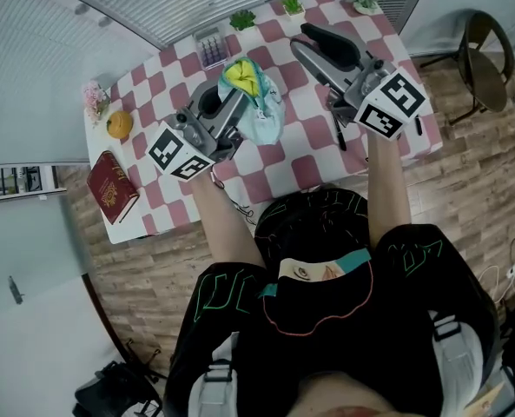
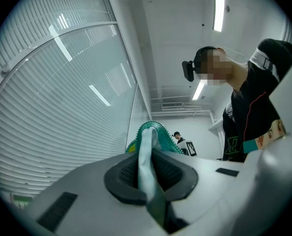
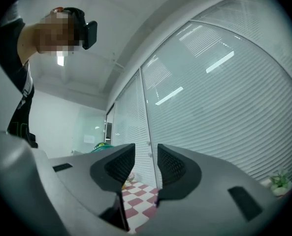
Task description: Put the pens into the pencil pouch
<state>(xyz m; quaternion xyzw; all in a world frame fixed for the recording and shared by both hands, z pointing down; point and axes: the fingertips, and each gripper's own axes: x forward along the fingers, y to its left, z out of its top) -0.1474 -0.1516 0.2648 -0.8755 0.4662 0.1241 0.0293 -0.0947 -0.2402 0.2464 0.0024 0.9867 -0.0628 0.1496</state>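
Observation:
The teal pencil pouch point(image 1: 264, 115) hangs open above the checkered table point(image 1: 279, 168), with yellow showing at its mouth. My left gripper point(image 1: 238, 96) is shut on the pouch's edge. In the left gripper view the teal fabric point(image 2: 153, 132) is pinched flat between the dark pads point(image 2: 171, 171). To the right of the pouch, my right gripper point(image 1: 305, 40) is raised over the table. Its jaws point(image 3: 146, 163) are open with only air between them. A black pen point(image 1: 338, 135) lies on the cloth under the right gripper's body.
An orange point(image 1: 119, 124), a red book point(image 1: 112, 187) and pink flowers point(image 1: 93, 96) sit at the table's left end. A small holder point(image 1: 211, 49) and three potted plants point(image 1: 242, 18) line the far edge. A chair point(image 1: 487, 59) stands to the right.

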